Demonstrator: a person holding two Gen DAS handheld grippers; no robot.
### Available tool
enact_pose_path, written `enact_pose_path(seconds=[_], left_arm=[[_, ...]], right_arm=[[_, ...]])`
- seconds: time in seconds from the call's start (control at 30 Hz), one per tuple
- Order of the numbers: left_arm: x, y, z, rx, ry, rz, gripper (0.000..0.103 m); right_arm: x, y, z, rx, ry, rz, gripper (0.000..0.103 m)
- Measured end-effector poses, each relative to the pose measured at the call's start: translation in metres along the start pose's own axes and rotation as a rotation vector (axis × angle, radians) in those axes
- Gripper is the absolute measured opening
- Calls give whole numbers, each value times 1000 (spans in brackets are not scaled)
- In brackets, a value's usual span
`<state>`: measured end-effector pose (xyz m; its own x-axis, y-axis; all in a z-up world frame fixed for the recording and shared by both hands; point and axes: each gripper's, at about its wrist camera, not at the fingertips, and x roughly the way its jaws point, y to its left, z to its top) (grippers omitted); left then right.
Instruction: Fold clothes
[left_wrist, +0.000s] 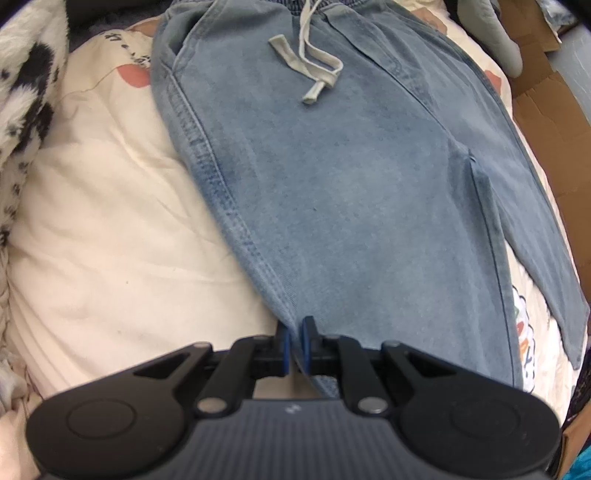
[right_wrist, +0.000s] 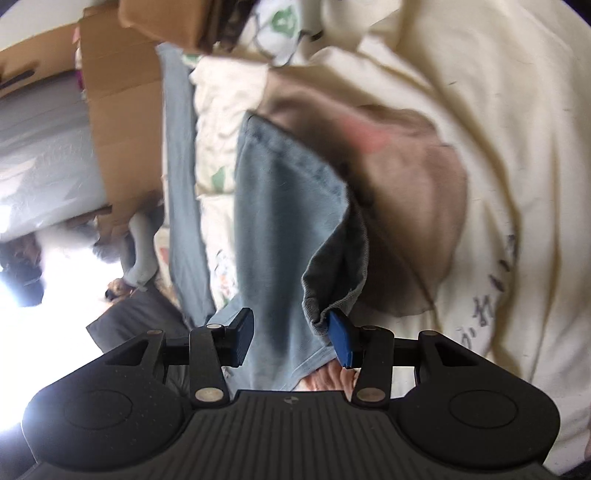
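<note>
Light blue jeans (left_wrist: 332, 177) with a pale drawstring (left_wrist: 314, 62) lie spread on a cream bedcover (left_wrist: 103, 221), waistband at the far end. My left gripper (left_wrist: 295, 341) is shut on the edge of a leg near its lower end. In the right wrist view a jeans leg (right_wrist: 280, 229) runs between the fingers of my right gripper (right_wrist: 291, 341), which stands open around it. The hem folds over beside the right blue pad (right_wrist: 341, 343).
A black-and-white fluffy blanket (left_wrist: 26, 96) lies at the left. Cardboard boxes (left_wrist: 546, 92) stand to the right of the bed, and cardboard (right_wrist: 122, 110) also shows in the right wrist view. Grey cloth (left_wrist: 506, 40) sits at the far right.
</note>
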<state>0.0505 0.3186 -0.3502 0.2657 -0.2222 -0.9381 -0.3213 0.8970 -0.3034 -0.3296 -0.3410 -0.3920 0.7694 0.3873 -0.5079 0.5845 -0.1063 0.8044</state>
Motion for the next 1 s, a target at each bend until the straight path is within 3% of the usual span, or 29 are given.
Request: enact_pose_path(seconds=[0.47, 0.5, 0.57, 0.6, 0.83, 1.0], left_arm=[[2, -2, -1, -11, -1, -4, 7], [2, -2, -2, -10, -2, -5, 7], [1, -1, -2, -10, -3, -7, 7], [0, -1, -2, -10, -3, -8, 7], [-4, 0, -3, -19, -17, -23, 7], [-7, 2, -3, -30, -26, -42, 7]], right_arm=[[35, -4, 12, -54, 30, -93, 46], [34, -3, 12, -64, 33, -109, 44], [33, -2, 13, -85, 38, -141, 17], [32, 0, 13, -108, 44, -160, 12], [17, 28, 4, -230, 53, -260, 9], [-7, 42, -15, -283, 118, -326, 9]])
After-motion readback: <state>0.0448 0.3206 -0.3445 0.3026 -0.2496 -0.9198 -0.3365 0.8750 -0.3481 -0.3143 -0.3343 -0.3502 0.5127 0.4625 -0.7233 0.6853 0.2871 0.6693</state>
